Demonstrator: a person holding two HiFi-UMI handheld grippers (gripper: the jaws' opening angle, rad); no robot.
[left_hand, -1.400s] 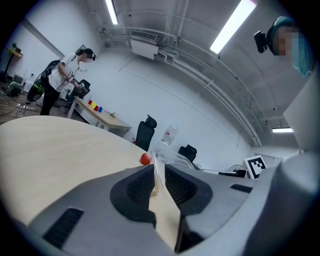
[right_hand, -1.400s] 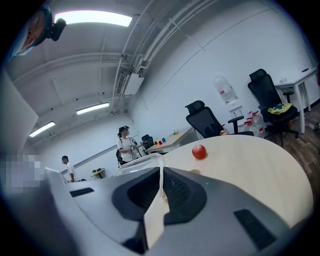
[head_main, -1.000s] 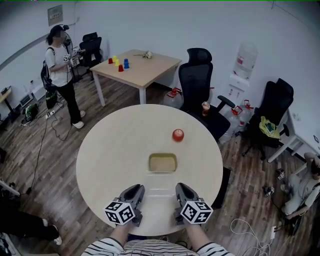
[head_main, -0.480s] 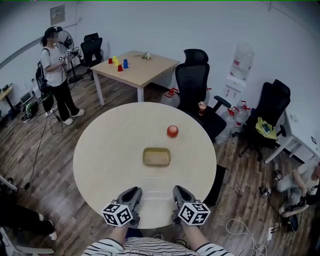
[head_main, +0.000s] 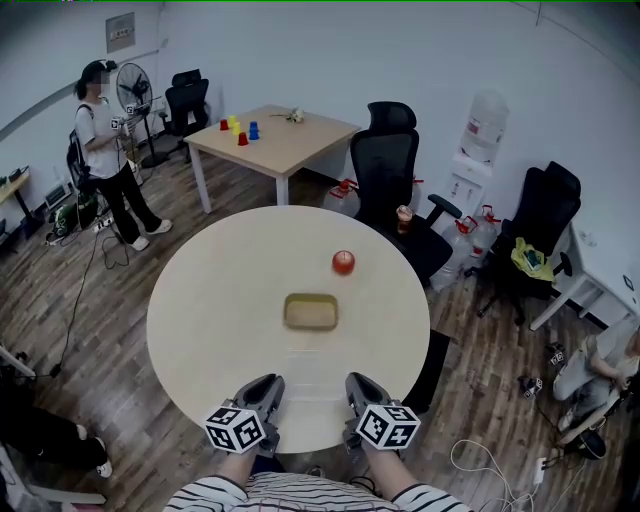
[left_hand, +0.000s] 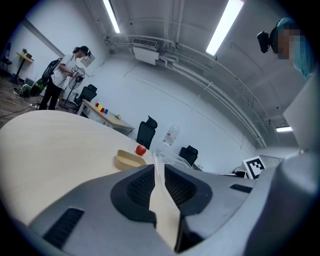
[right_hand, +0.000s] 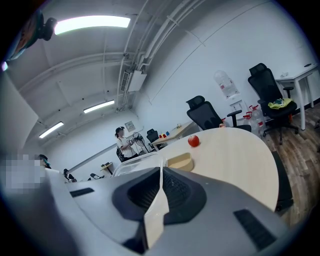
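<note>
My left gripper (head_main: 268, 383) and my right gripper (head_main: 357, 382) look the same. Each one is smooth and grey, with two rounded jaws. Inside the jaws sit black pads (left_hand: 138, 186) full of tiny bumps. A long dark slot (left_hand: 64, 226) is cut into the outside of each jaw. On the back of each gripper is a white cube (head_main: 237, 428) with black square patterns. My shirt (head_main: 300, 495) has black and white stripes.
</note>
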